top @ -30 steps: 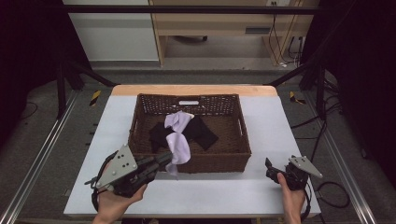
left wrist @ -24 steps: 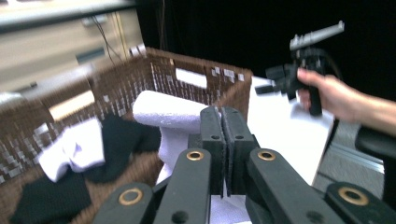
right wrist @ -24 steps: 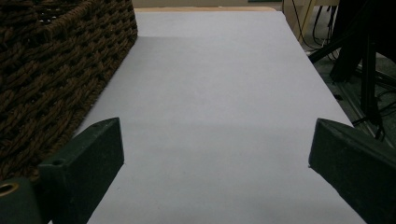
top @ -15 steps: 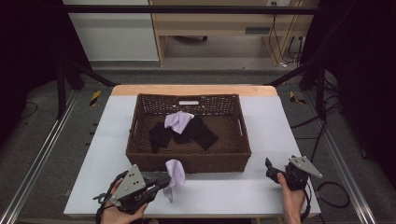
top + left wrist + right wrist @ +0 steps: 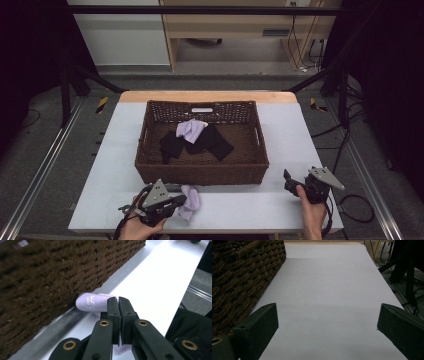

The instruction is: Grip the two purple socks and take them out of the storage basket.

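Gripping a lilac sock (image 5: 189, 202) at the table's (image 5: 115, 150) near edge, the left gripper (image 5: 176, 202) holds its jaws clamped on the cloth; the sock trails rightward, touching the basket (image 5: 200, 172) front. Right gripper (image 5: 288, 176) rests open near the right corner.

Wicker basket (image 5: 202, 172) blocks surface (image 5: 240, 205) middle; front strip passable, lilac sock (image 5: 190, 202) lying there; right of basket, wide bare lane.

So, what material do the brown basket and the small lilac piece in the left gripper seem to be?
Basket: probably woven wicker or rattan, matte dark brown, braided strands showing. Lilac piece: looks like soft knit cloth, maybe a sock, limp, matte, with a small pale mark.
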{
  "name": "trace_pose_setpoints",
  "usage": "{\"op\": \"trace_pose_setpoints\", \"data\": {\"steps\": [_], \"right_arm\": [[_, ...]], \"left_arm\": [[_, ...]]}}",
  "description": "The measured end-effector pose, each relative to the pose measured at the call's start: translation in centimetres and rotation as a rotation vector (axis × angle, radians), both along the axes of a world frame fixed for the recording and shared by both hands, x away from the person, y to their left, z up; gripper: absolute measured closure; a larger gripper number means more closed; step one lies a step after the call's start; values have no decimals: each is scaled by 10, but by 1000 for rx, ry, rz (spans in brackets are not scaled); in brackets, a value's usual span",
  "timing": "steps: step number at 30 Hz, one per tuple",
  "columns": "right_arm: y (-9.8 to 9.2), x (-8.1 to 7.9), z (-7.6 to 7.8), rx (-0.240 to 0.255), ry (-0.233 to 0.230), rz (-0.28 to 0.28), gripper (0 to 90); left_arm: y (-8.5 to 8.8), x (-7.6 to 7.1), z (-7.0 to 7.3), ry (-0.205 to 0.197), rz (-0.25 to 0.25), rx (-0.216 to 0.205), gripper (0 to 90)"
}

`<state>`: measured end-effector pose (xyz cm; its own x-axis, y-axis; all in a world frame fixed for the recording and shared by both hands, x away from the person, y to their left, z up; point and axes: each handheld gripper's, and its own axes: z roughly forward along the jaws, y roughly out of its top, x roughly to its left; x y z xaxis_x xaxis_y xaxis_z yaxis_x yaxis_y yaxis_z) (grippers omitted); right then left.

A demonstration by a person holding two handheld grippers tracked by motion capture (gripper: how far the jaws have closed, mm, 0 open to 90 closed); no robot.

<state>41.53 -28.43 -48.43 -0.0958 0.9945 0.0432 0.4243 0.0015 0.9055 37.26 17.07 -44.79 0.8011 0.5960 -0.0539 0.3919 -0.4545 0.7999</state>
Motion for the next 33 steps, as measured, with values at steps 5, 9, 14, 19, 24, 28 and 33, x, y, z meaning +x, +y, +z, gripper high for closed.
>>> {"op": "trace_pose_setpoints", "data": {"steps": [5, 9, 14, 19, 24, 28, 33], "right_arm": [[0, 0, 0, 0, -1, 1, 39], [0, 0, 0, 0, 0, 2, 39], [0, 0, 0, 1, 0, 2, 39], [0, 0, 0, 5, -1, 1, 39], [-1, 0, 0, 7, 0, 1, 39], [-1, -1, 0, 8, 0, -6, 39], [-1, 0, 0, 9, 0, -4, 39]], "left_arm": [[-5, 5, -10, 14, -4, 16, 831], [-5, 5, -10, -4, 2, -1, 712], [-1, 2, -1, -19, 23, -51, 612], [3, 0, 11, -28, 33, -98, 587], [8, -4, 29, -64, 45, -143, 581], [12, -4, 43, -95, 62, -176, 572], [17, 1, 66, -156, 88, -204, 561]]}}
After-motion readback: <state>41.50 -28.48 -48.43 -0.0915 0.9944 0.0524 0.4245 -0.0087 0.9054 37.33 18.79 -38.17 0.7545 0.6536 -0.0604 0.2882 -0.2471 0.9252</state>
